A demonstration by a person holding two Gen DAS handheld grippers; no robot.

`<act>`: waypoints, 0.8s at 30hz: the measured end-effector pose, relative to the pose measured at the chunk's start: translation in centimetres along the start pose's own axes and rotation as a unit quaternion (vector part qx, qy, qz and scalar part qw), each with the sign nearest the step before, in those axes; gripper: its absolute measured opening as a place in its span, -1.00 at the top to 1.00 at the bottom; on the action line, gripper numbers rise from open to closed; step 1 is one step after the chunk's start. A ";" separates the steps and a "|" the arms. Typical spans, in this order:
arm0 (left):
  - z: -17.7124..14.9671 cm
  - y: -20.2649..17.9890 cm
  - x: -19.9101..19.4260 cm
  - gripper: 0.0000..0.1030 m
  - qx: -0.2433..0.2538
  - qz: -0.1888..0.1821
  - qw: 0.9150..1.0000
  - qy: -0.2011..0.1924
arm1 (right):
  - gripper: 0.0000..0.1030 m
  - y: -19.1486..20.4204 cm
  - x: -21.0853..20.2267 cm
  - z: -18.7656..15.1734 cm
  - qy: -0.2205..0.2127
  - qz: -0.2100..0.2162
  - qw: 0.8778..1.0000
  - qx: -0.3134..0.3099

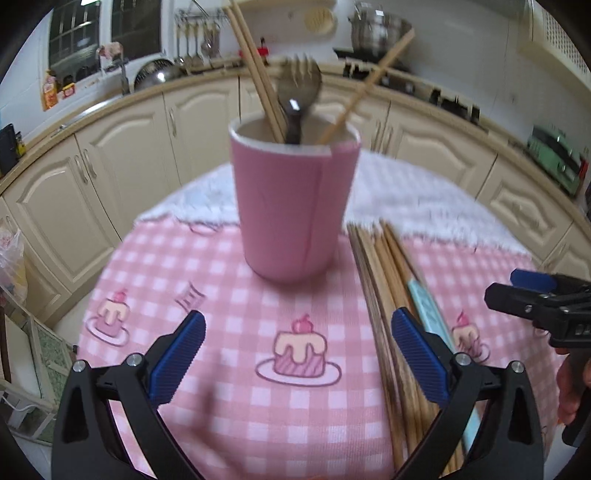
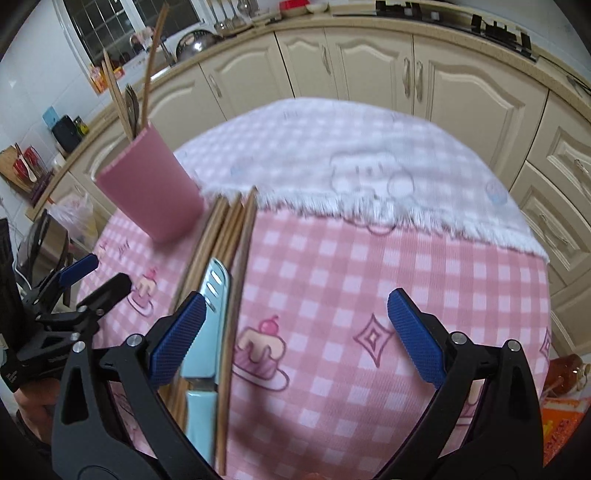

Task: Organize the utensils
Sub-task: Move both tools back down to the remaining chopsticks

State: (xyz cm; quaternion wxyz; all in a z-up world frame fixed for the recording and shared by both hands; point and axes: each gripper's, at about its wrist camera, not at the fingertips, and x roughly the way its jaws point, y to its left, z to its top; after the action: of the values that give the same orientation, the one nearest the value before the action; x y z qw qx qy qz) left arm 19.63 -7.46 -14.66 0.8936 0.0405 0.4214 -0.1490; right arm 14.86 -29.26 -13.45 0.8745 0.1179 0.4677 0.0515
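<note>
A pink cup (image 1: 291, 206) stands upright on the pink checked tablecloth (image 1: 229, 302), holding a metal fork (image 1: 300, 83) and wooden chopsticks (image 1: 255, 66). It also shows in the right wrist view (image 2: 147, 188). Several loose wooden chopsticks (image 1: 384, 295) and a light-blue knife (image 1: 432, 314) lie on the cloth right of the cup. In the right wrist view the chopsticks (image 2: 225, 236) and the knife (image 2: 208, 332) lie by my right gripper's left finger. My left gripper (image 1: 299, 356) is open and empty, in front of the cup. My right gripper (image 2: 295, 336) is open and empty above the cloth.
The round table carries a white fringed cloth (image 2: 351, 158) on its far half. Cream kitchen cabinets (image 2: 369, 66) curve behind it, with a sink and a pot (image 1: 376, 29) on the counter. A plastic bag (image 1: 11, 258) hangs at the left.
</note>
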 end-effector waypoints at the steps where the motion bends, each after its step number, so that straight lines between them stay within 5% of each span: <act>1: 0.0 -0.2 0.4 -0.91 0.003 0.000 1.000 0.007 | -0.88 0.0 0.2 -0.2 0.004 0.000 1.000 -0.001; 8: -0.5 -1.2 3.0 -0.91 0.022 0.014 0.998 0.049 | -0.88 -0.2 0.9 -0.9 0.019 -0.006 1.000 -0.011; 24: -0.2 -1.2 3.9 -0.91 0.027 0.025 0.998 0.043 | -0.87 2.3 3.5 -0.9 0.039 -0.054 0.995 -0.080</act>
State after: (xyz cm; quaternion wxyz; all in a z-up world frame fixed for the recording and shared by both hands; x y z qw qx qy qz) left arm 21.49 -9.43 -17.71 0.8769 0.0815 0.4538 -0.1363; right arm 16.10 -26.16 -16.13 0.8637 0.0203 0.5015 0.0455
